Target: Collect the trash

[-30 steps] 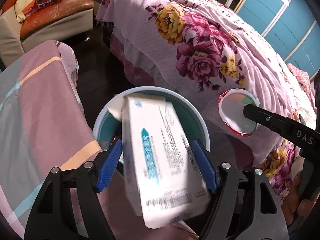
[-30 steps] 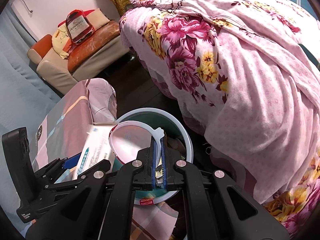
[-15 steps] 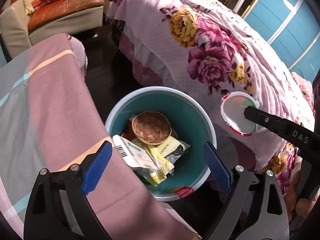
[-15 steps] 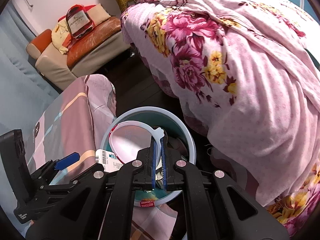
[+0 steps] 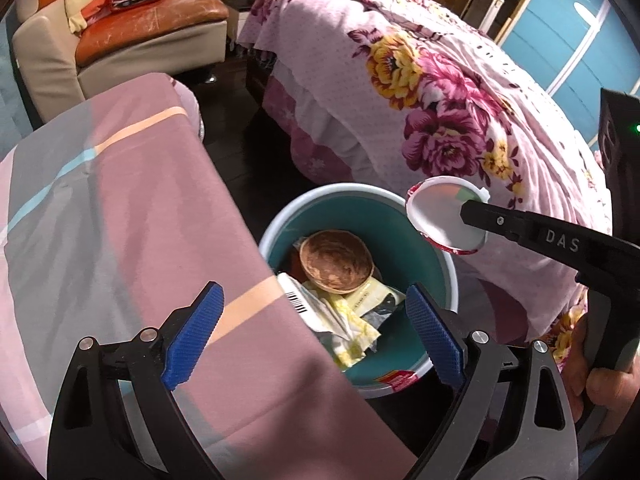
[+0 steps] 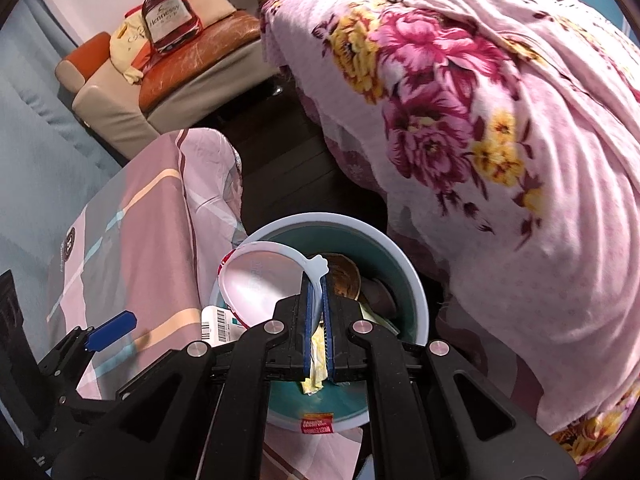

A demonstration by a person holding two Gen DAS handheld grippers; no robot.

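Observation:
A pale blue bin with a teal inside stands on the dark floor between table and bed. In it lie a brown bowl, a white barcoded box and yellow-white wrappers. My left gripper is open and holds nothing, hanging above the bin's near edge and the tablecloth. My right gripper pinches the rim of a round white lid with a red edge over the bin. Its jaws are just starting to open, the lid still between the pads. In the left wrist view the lid hovers above the bin's far right rim.
A table under a pink and grey striped cloth borders the bin on the left. A bed with a pink floral cover rises on the right. Behind is a sofa with a red bag. A hand holds the right gripper.
The white box left my left gripper and now lies in the bin. The left jaws spread wider and drew back over the cloth. My right gripper carried the lid over the bin.

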